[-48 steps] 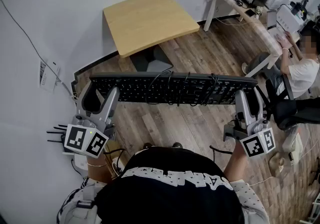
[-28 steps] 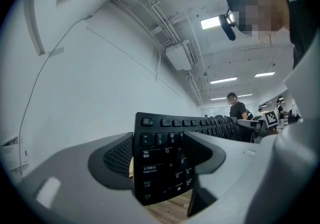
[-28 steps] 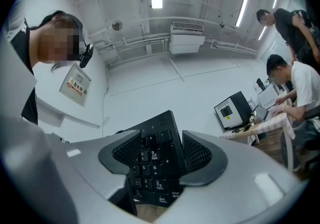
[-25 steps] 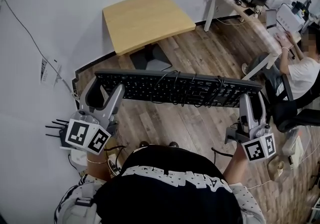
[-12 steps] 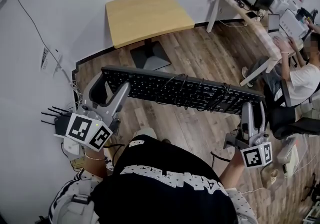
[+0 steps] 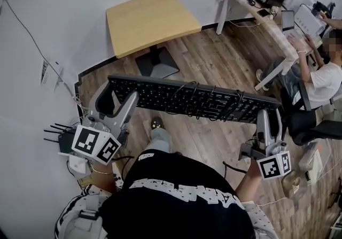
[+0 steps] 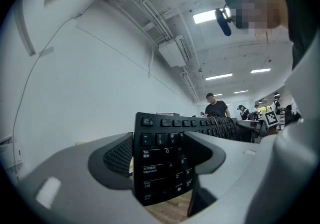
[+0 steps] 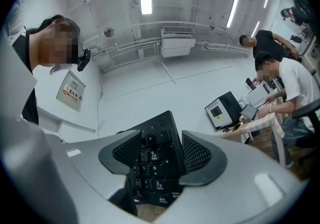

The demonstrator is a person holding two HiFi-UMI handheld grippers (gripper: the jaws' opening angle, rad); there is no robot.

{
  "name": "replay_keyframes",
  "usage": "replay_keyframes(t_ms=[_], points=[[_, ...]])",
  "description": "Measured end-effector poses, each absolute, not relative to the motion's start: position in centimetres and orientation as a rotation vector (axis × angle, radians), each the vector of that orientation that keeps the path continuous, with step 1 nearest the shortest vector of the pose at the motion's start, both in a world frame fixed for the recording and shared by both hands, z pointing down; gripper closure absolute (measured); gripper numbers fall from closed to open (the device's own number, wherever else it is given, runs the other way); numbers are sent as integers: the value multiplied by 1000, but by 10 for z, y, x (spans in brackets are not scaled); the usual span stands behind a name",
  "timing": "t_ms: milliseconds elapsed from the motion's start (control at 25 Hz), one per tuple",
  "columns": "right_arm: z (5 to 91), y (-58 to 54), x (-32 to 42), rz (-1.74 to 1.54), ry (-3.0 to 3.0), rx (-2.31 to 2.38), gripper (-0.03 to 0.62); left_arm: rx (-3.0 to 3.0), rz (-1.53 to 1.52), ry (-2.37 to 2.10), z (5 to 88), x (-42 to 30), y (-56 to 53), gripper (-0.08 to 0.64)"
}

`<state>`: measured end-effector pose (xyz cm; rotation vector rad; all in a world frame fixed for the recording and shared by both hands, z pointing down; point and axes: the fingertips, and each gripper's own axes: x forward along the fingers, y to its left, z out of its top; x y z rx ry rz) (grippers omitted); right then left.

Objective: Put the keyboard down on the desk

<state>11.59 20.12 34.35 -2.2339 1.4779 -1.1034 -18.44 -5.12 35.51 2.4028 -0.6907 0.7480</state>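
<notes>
Two grips on one long black keyboard (image 6: 176, 96), none of it yet on the desk. Held in the air above the plank floor (image 6: 214, 61), short of the light wooden square-topped desk (image 6: 149, 18) and apart from it. Clamped at the Tab and Caps Lock end by the left claw (image 6: 115, 98), narrowed onto the board with keys showing between the ribbed pads (image 7: 117, 155). Clamped at the number-pad end by the right claw (image 6: 270, 116) likewise, closed down to the board's thickness. Wound round the middle with a black cable (image 6: 214, 100), loops sitting a little loose.

Lying crosswise: long axis side to side in front of the body, roughly along the desk's near edge but skewed, left end closer to the desk, right end out past the desk's right corner. Ahead and to the left, then, for the coming move.

Judged from that: calls for a carry forward with the right end swung round towards the desk, so that the whole length comes over the top before lowering. Probably led by the left claw, being nearer. Worth keeping level across both grips, lest one end tip or a cable loop catch the desk's edge.
</notes>
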Motion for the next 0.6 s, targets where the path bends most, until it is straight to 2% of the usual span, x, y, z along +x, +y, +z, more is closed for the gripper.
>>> replay_keyframes(t_ms=[600], points=[[335,194,121,-1071,1528,-2187,337,2426,693,-747,344,-187,-51,265]])
